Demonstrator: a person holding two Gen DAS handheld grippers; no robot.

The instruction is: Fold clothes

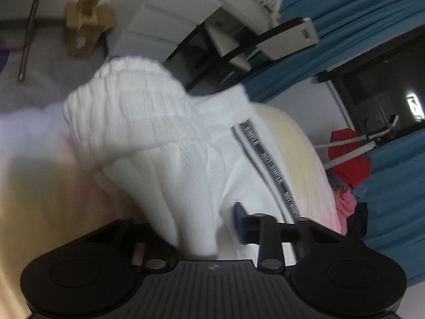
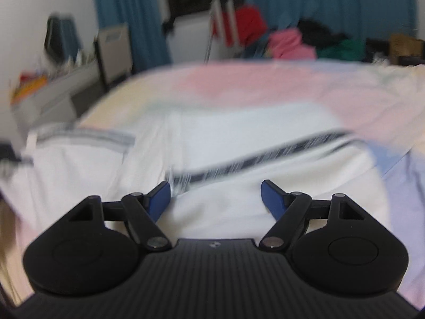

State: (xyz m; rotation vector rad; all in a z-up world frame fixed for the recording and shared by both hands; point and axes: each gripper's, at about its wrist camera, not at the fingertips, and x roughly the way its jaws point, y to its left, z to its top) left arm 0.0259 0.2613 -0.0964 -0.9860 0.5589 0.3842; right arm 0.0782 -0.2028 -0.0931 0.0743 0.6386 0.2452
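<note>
One garment is in work: white trousers with a dark striped side band, lying on the bed, which carries a pastel patchwork cover. I count one pair of trousers, two grippers, one bed.

Left gripper: I have it closed on a bunch of the white fabric near the ribbed elastic waistband, which is raised off the bed and hangs folded over towards the camera. Only one blue pad shows; the other is buried in cloth.

Right gripper: its jaws stand wide apart, holding nothing, poised just above the trousers near the dark band. I cannot tell whether the tips touch the cloth; the view is blurred.

Progress, in my judgement: the fold is at an early to middle stage. The waist end is lifted, apparently to be carried over the legs, while most of the garment is spread flat on the bed. No finished, squared stack is visible. Left to do: lay the lifted end down, align edges, smooth, and possibly fold again.

Beyond the bed, a heap of coloured clothes, red, pink, green and black, sits unfolded; I cannot count its pieces. One cardboard box stands on the floor.
</note>
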